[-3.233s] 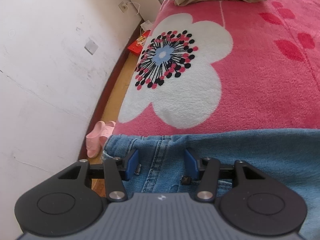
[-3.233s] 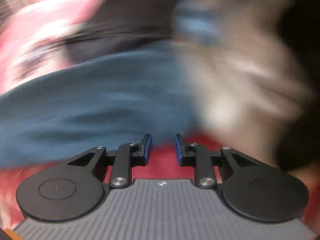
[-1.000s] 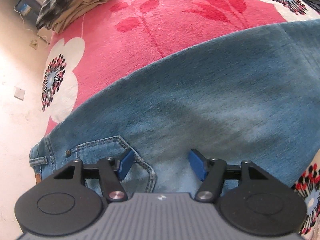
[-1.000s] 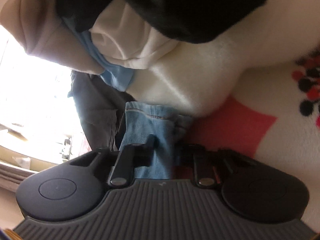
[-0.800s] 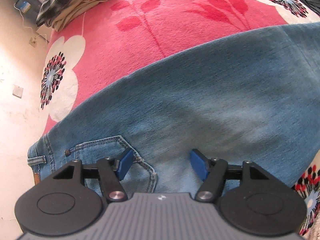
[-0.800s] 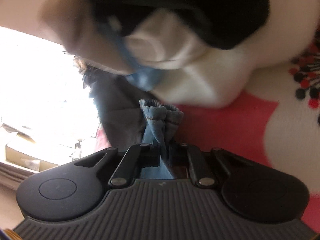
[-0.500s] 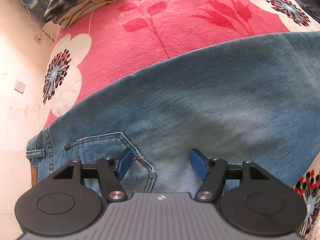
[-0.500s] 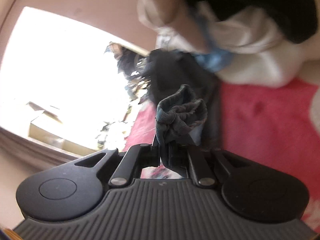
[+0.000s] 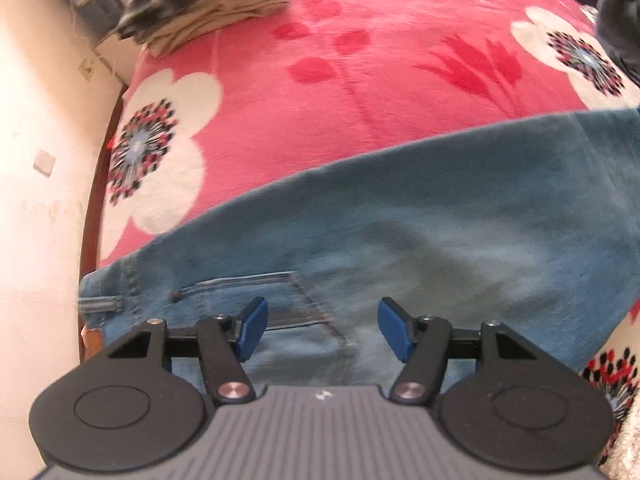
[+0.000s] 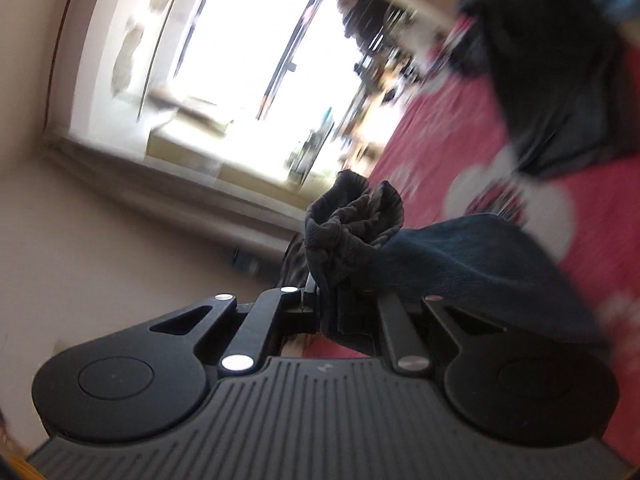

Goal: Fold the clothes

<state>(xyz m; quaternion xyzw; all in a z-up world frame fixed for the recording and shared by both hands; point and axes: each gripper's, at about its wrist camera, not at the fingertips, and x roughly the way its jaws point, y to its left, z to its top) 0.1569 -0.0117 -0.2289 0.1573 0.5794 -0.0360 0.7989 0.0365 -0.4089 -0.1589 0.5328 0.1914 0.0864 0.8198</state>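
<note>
Blue jeans [image 9: 440, 220] lie flat across the pink flowered blanket [image 9: 360, 80], waistband at the left, back pocket [image 9: 280, 300] facing up. My left gripper [image 9: 322, 326] points steeply down just above the pocket; its jaws are closing slightly, with nothing pressed between the blue pads. In the right wrist view my right gripper [image 10: 344, 304] is shut on the bunched hem of a jeans leg [image 10: 352, 216]. It holds the hem up in the air, and the denim trails down to the right toward the bed.
A folded pile of clothes [image 9: 208, 4] sits at the far left corner of the bed. Dark garments [image 9: 616, 12] lie at the far right, and the dark garments [image 10: 560, 80] show again in the right wrist view. The wall [image 9: 36, 160] runs along the bed's left edge. A bright window [image 10: 248, 60] faces the right gripper.
My right gripper has closed on the jeans hem, lifted it off the blanket and swung up toward the window. The left gripper has risen a little above the pocket.
</note>
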